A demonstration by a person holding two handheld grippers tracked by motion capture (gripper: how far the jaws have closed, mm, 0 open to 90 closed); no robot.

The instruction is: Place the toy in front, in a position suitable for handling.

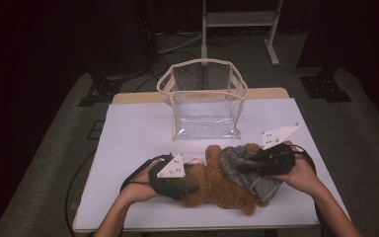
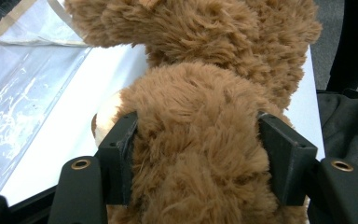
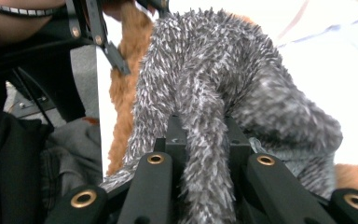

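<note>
High view – both hands (image 1: 143, 185) low, palms inward, flanking the teddy bear (image 1: 217, 185)

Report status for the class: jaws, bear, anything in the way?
Left gripper shut on teddy bear. Right gripper shut on grey fuzzy garment over the bear. Clear bag stands open behind; nothing blocking.

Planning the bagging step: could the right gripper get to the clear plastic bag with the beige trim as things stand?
Probably not yet. The right gripper is shut on the fuzzy grey garment on the brown plush bear. The table toward the clear plastic bag looks free, so letting go first should do.
</note>
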